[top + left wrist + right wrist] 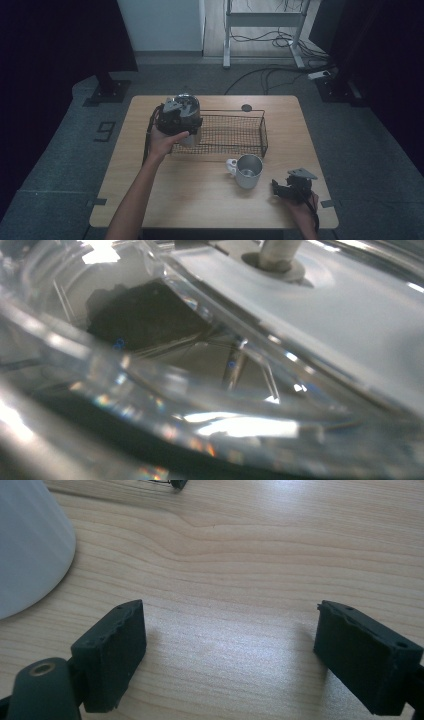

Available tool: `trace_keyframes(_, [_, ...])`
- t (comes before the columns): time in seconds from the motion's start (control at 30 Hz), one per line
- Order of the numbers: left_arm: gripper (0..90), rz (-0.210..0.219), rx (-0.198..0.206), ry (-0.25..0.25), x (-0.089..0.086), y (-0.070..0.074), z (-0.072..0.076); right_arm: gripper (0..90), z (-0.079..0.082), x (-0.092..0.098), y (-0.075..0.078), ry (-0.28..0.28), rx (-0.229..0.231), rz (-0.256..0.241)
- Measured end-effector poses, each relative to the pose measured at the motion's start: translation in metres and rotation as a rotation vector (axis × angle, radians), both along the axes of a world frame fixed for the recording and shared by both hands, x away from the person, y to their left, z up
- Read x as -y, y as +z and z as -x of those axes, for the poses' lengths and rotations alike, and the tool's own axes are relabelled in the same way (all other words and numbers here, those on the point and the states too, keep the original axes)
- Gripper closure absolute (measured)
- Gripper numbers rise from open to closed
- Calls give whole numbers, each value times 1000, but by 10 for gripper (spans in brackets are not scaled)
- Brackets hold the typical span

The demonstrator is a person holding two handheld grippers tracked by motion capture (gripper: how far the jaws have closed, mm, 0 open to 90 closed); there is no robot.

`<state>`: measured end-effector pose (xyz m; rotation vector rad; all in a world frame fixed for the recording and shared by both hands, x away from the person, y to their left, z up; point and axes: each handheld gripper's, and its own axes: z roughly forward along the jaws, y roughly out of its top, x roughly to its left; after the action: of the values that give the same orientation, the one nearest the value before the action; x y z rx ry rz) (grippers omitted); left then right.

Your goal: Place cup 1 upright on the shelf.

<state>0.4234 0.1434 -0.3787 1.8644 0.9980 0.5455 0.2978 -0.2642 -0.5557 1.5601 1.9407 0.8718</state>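
One light wooden rectangular table [200, 195]. One black wire-mesh rectangular basket [235, 132], standing on the table. One shiny metal mug with a white handle [247, 171]. One clear glass vessel with a metal top [186, 107], at the basket's left end. Two black hand-held claws: one left claw [177, 117], one right claw [292, 186]. One small dark round disc [246, 107] by the table's far edge.
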Motion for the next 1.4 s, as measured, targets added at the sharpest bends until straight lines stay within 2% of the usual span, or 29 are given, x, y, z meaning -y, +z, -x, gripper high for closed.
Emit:
trace_keyframes(0.37, [34,-6,-8,5,5,0,-12,131,0,0,0,-1,-1,0])
trace_keyframes(0.93, [34,-11,-14,5,8,-4,-22,131,0,0,0,-3,-1,0])
trace_keyframes(1.4, [34,-22,-10,2,14,2,-32,131,0,0,0,-5,-1,1])
